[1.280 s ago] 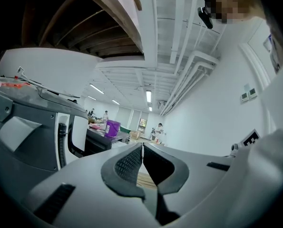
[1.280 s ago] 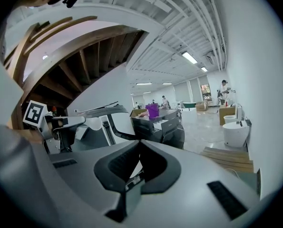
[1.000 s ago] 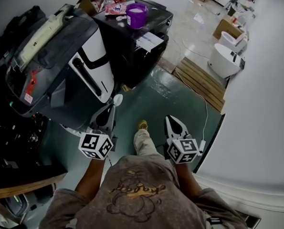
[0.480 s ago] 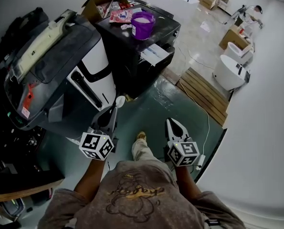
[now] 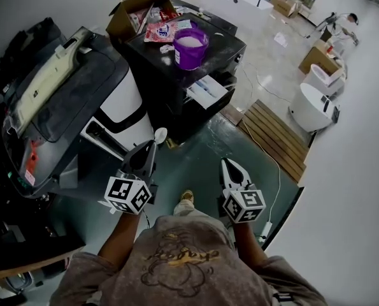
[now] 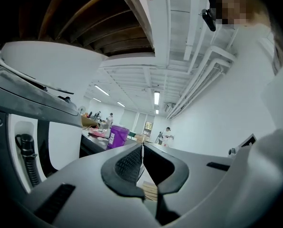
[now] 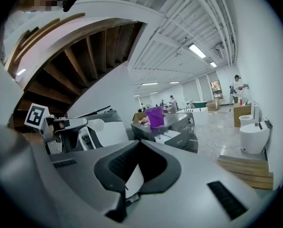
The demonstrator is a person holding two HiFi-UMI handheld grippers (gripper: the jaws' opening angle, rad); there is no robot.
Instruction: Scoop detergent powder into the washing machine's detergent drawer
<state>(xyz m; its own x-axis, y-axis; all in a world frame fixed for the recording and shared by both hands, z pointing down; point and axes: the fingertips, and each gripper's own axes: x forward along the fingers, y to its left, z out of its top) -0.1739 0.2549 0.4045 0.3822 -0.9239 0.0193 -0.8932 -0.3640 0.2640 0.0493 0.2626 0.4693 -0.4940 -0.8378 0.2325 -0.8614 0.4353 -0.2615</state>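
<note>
A purple tub [image 5: 190, 46] of white powder stands on top of the dark washing machine [image 5: 227, 50]. Below it, the machine's detergent drawer [image 5: 208, 92] is pulled out, showing pale compartments. My left gripper [image 5: 151, 146] is shut on a white spoon [image 5: 159, 134], whose empty bowl points toward the machine. In the left gripper view the spoon [image 6: 142, 155] shows edge-on between the jaws, with the tub [image 6: 117, 136] far ahead. My right gripper [image 5: 226, 162] is shut and empty, low over the green floor. The right gripper view shows the tub [image 7: 155, 116] and the drawer [image 7: 173, 136] ahead.
A big black-and-white appliance [image 5: 68, 101] fills the left. A cardboard box [image 5: 133, 11] and a detergent bag [image 5: 161, 32] sit behind the tub. A wooden pallet [image 5: 275, 132], white toilets [image 5: 313, 104] and a floor cable [image 5: 265, 148] lie to the right. The person's shoe [image 5: 188, 197] is between the grippers.
The washing machine, tub and drawer have come lower and closer in the head view. Both grippers keep about the same pose, and the spoon is still held.
</note>
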